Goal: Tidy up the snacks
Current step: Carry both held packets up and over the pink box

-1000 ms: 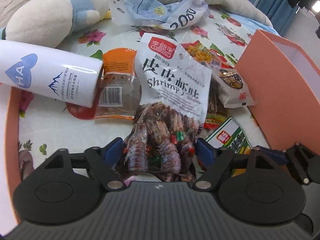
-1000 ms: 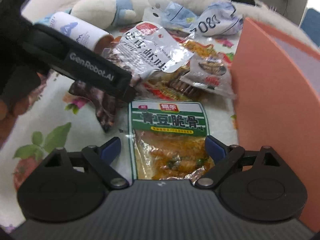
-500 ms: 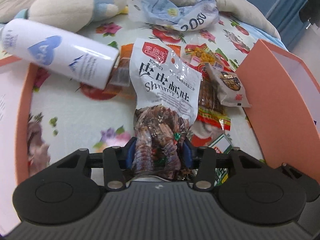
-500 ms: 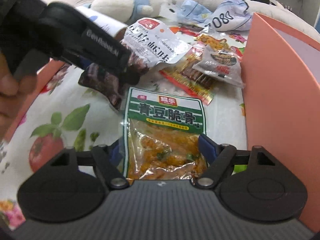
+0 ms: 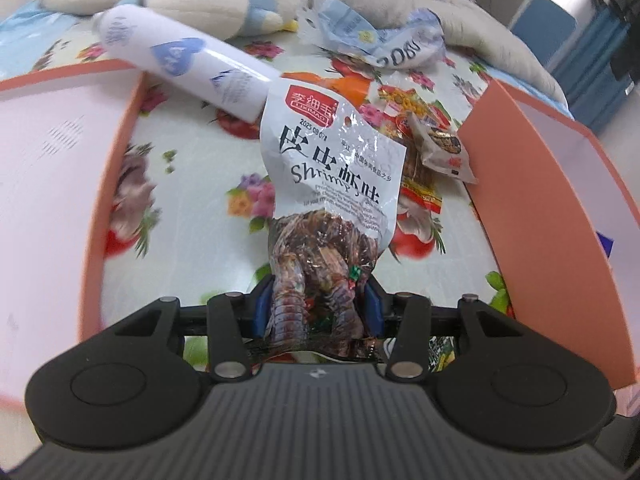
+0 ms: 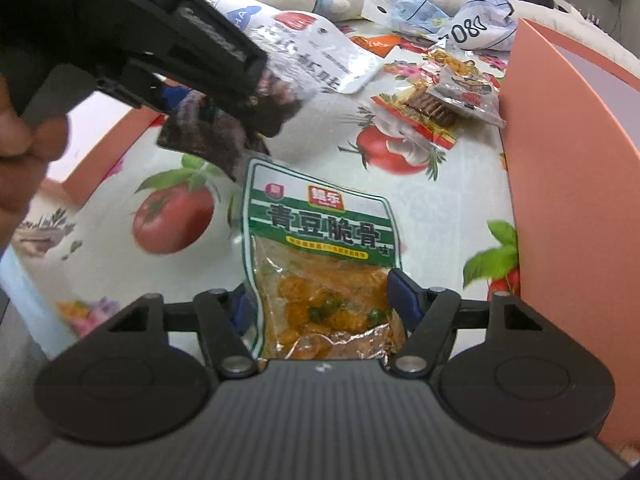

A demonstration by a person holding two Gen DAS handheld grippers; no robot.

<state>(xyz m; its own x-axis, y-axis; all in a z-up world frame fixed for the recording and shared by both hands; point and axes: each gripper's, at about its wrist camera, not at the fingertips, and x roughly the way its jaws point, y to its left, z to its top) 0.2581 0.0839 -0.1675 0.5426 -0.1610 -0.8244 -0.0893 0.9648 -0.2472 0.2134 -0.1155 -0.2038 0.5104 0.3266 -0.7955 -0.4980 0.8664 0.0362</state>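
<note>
My left gripper [image 5: 316, 304] is shut on the lower end of a silver shrimp snack bag [image 5: 332, 168] and holds it lifted above the flowered cloth. That gripper and bag also show in the right wrist view [image 6: 320, 60], upper left. My right gripper [image 6: 320, 304] is shut on the bottom of a green-labelled snack pouch [image 6: 320, 232], which lies raised off the cloth. A pile of small snack packets [image 6: 440, 96] lies further back beside the right orange box wall [image 6: 568, 160].
A white spray can [image 5: 188, 68] lies at the back left, half over the left orange box [image 5: 52, 184]. A second orange box [image 5: 560, 208] stands at the right. A plush toy [image 5: 224, 4] and a crumpled blue bag [image 5: 376, 44] lie behind.
My left gripper closed on the shrimp bag and lifted it toward me. My right gripper closed on the green pouch and raised it off the cloth.
</note>
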